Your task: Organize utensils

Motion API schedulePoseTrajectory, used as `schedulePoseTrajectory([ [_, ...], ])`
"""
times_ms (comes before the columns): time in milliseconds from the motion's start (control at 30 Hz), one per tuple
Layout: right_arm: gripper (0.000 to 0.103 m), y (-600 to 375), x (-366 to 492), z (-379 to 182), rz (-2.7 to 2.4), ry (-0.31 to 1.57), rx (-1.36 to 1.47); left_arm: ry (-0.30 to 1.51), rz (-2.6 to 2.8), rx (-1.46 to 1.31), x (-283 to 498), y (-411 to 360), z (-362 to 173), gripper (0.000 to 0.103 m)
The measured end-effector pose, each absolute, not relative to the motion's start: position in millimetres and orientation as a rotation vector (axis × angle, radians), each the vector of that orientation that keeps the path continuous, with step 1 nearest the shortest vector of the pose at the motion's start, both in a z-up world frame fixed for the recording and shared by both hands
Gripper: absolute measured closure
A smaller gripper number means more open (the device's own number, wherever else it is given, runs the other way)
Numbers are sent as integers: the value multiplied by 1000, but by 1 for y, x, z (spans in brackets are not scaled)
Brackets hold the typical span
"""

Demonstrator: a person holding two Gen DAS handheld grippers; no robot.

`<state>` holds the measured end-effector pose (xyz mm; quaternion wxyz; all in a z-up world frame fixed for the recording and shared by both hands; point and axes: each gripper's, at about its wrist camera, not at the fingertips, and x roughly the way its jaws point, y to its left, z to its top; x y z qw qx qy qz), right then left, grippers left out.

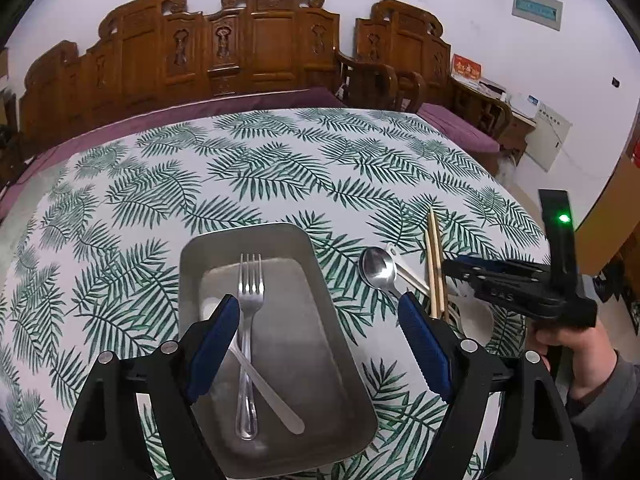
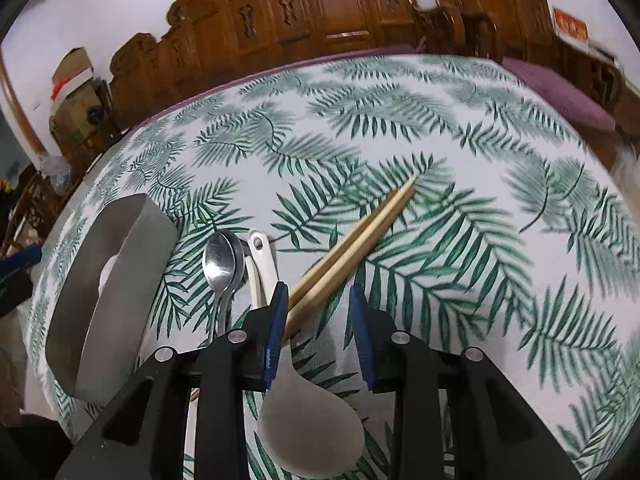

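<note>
A steel tray [image 1: 352, 392] sits on the leaf-print tablecloth and holds a fork [image 1: 249, 320] crossed over a white utensil handle [image 1: 276, 404]. My left gripper [image 1: 320, 316] is open and empty above the tray. To its right lie steel spoons [image 1: 378, 266], a white rice paddle [image 1: 476, 320] and wooden chopsticks [image 1: 434, 264]. My right gripper [image 1: 448, 266] hovers over these. In the right wrist view it [image 2: 318, 300] is open just above the chopsticks [image 2: 360, 240] and the paddle [image 2: 312, 428], with the spoons [image 2: 219, 260] and the tray [image 2: 120, 280] to the left.
Carved wooden benches [image 1: 256, 44] with purple cushions stand behind the table. Cardboard boxes [image 2: 76, 96] are stacked at the far left. The far half of the tablecloth [image 1: 280, 160] shows only the leaf print.
</note>
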<state>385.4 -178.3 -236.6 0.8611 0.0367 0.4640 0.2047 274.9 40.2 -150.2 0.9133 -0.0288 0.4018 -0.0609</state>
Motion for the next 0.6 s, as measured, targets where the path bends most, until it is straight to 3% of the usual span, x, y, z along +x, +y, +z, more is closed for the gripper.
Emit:
schedulePoseTrajectory([
  [300, 82, -181, 390, -246, 450, 1027, 204, 833, -144, -37, 273, 28, -152, 25],
  [600, 86, -192, 393, -252, 468, 1054, 363, 838, -150, -22, 273, 20, -153, 25],
])
